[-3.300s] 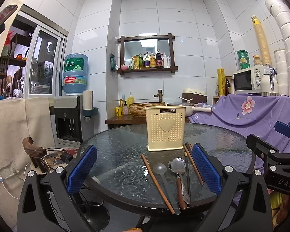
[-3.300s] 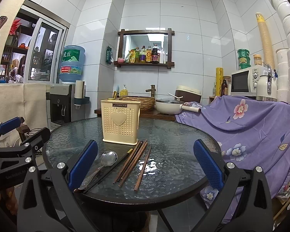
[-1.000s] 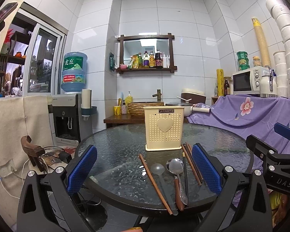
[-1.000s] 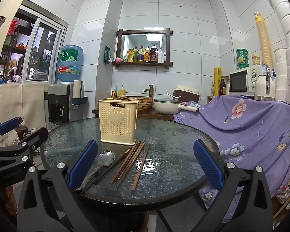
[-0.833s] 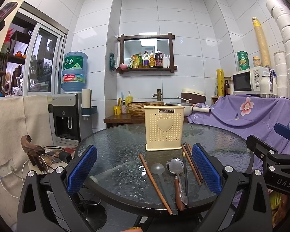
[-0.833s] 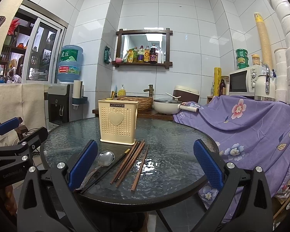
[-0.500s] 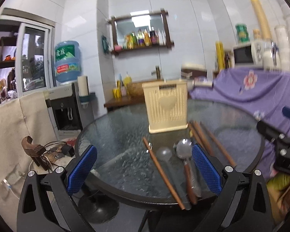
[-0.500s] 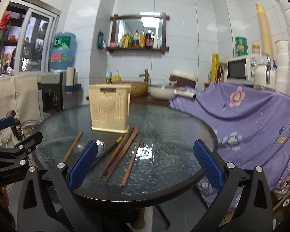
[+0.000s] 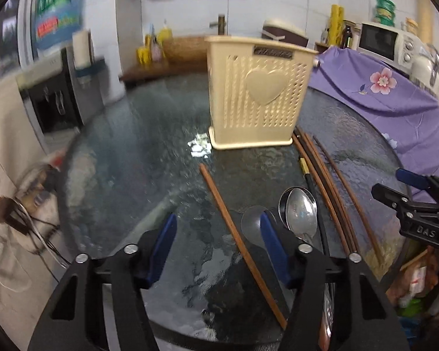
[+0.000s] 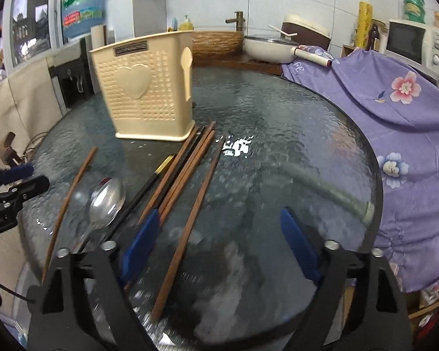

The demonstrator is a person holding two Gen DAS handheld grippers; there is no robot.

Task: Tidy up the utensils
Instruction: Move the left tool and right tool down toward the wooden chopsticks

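Observation:
A cream utensil holder (image 9: pixel 256 95) with a heart stands on the round glass table (image 9: pixel 137 152); it also shows in the right wrist view (image 10: pixel 145 87). In front of it lie a single brown chopstick (image 9: pixel 237 234), a metal spoon (image 9: pixel 301 213), a clear spoon (image 9: pixel 250 222) and a bundle of brown and black chopsticks (image 9: pixel 322 181). My left gripper (image 9: pixel 218 245) is open, low over the table, straddling the single chopstick. My right gripper (image 10: pixel 218 239) is open over a separate brown chopstick (image 10: pixel 190 225), with the bundle (image 10: pixel 184 169) and the spoon (image 10: pixel 105 199) to its left.
A purple floral cloth (image 10: pixel 395 93) covers the counter to the right, with a microwave (image 9: pixel 383 42) on it. A white pan (image 10: pixel 270 48) and a basket (image 10: pixel 216 42) sit behind the table. A water dispenser (image 9: pixel 55 87) stands at the left.
Both grippers have moved forward and tipped down over the table, close to the utensils. Both jaws have narrowed but remain open. The utensils have not moved.

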